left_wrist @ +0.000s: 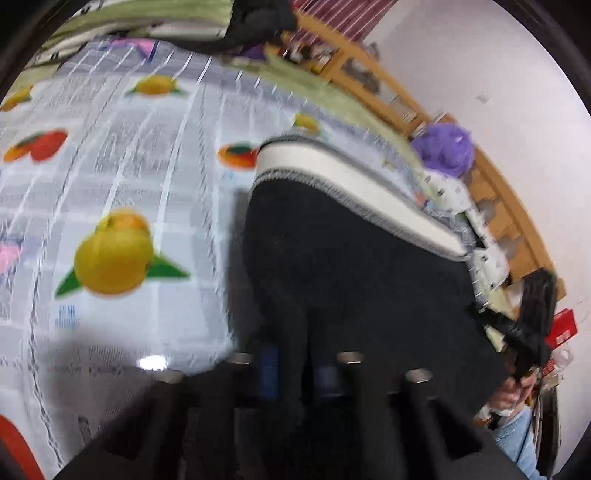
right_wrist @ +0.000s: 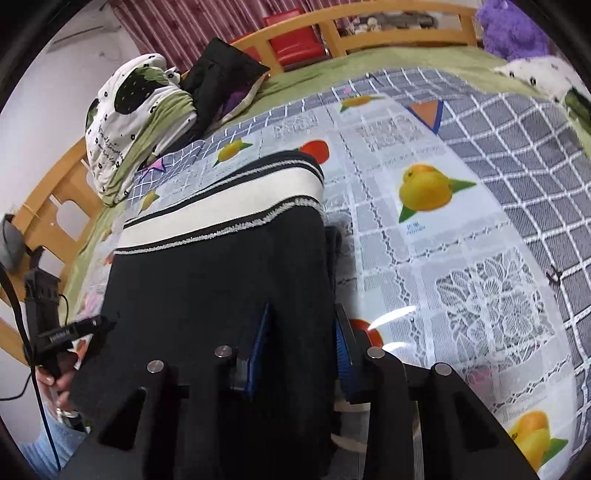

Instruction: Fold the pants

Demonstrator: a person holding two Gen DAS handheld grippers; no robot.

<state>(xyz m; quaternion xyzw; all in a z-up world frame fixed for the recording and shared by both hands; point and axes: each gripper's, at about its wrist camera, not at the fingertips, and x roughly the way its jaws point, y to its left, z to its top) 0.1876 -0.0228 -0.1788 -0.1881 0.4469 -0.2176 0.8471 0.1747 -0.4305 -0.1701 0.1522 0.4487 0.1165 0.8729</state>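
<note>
The black pants [right_wrist: 221, 280] are lying flat on the fruit-printed cloth [right_wrist: 443, 258] covering the bed, their white waistband [right_wrist: 221, 206] at the far end from me, edged with grey trim. In my left wrist view the same pants [left_wrist: 351, 277] are stretching away from the claw, waistband [left_wrist: 332, 173] far off, though the picture is blurring badly. My left claw [left_wrist: 295, 369] is sitting pinched nearly shut over the near edge of the dark fabric; I cannot tell whether cloth is actually caught between the pads. My right claw [right_wrist: 301, 343] is standing narrowly apart at the pants' right edge, its blue pads [right_wrist: 258, 343] straddling the fabric's border without clearly pressing it. Beyond the pants, a bundled white and green quilt [right_wrist: 129, 122] is resting near the wooden bed frame [right_wrist: 369, 26], and a purple plush toy [right_wrist: 513, 29] is sitting in the far corner.
</note>
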